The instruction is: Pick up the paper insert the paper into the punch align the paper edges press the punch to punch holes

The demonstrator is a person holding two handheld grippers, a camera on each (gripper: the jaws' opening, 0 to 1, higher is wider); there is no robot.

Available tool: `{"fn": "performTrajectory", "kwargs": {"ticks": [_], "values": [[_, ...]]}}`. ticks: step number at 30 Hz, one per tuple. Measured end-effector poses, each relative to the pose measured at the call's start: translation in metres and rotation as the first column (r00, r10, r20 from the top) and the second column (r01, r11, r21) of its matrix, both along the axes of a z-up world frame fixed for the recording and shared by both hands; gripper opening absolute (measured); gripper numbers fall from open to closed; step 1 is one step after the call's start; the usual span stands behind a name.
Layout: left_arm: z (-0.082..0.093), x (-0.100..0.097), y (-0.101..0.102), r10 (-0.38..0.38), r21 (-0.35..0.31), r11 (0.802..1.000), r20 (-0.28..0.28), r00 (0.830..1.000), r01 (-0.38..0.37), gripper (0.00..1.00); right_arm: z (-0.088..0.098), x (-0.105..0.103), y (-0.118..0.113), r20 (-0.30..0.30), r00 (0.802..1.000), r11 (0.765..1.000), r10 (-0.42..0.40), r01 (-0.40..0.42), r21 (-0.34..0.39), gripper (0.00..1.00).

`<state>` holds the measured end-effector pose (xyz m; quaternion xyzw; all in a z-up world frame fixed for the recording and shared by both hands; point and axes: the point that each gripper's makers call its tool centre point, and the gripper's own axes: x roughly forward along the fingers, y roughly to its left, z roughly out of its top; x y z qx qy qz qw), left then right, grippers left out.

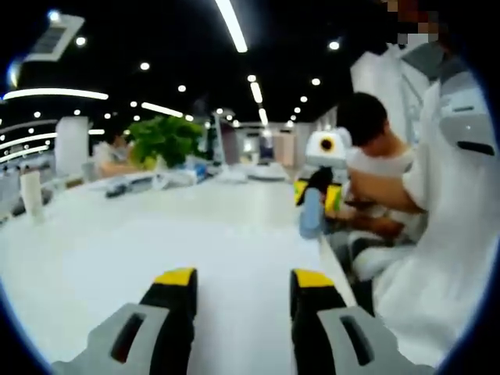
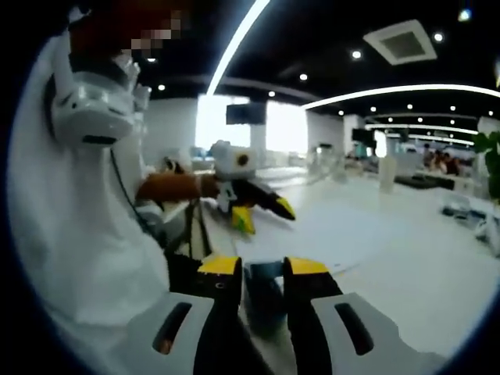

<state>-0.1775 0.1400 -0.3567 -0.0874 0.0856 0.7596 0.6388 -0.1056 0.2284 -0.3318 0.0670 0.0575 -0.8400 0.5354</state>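
A long white glossy table (image 1: 156,234) stretches through an open-plan office beneath a black ceiling (image 1: 172,47) lined with bright linear light strips (image 1: 232,23) and small round recessed spotlights (image 1: 144,66). A leafy green potted plant (image 1: 164,139) stands at the table's far end. Beyond, bright white windows (image 2: 211,121) glow under a square ceiling air vent (image 2: 405,41).

A green plant (image 1: 164,139) stands far across the white table (image 1: 156,234).
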Motion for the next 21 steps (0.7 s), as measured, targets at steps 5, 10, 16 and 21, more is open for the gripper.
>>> {"fn": "performTrajectory", "kwargs": {"ticks": [5, 10, 16, 21], "values": [[-0.0004, 0.0004, 0.0004, 0.000, -0.002, 1.000, 0.001, 1.000, 0.000, 0.48, 0.0010, 0.0003, -0.0003, -0.013, 1.000, 1.000, 0.018, -0.018, -0.002, 0.19], [-0.0004, 0.0006, 0.0006, -0.001, -0.001, 1.000, 0.003, 1.000, 0.001, 0.48, -0.0083, -0.0019, 0.0020, 0.007, 1.000, 0.999, 0.007, -0.008, 0.032, 0.20], [-0.0023, 0.0008, 0.0015, -0.001, -0.008, 1.000, 0.001, 1.000, 0.001, 0.48, -0.0049, -0.0003, 0.0014, -0.006, 1.000, 1.000, 0.011, -0.011, 0.017, 0.19], [-0.0042, 0.0022, 0.0024, -0.007, -0.018, 1.000, -0.001, 1.000, 0.007, 0.48, -0.0033, 0.0001, 0.0011, 0.000, 1.000, 1.000, 0.012, -0.012, 0.008, 0.19]]}}
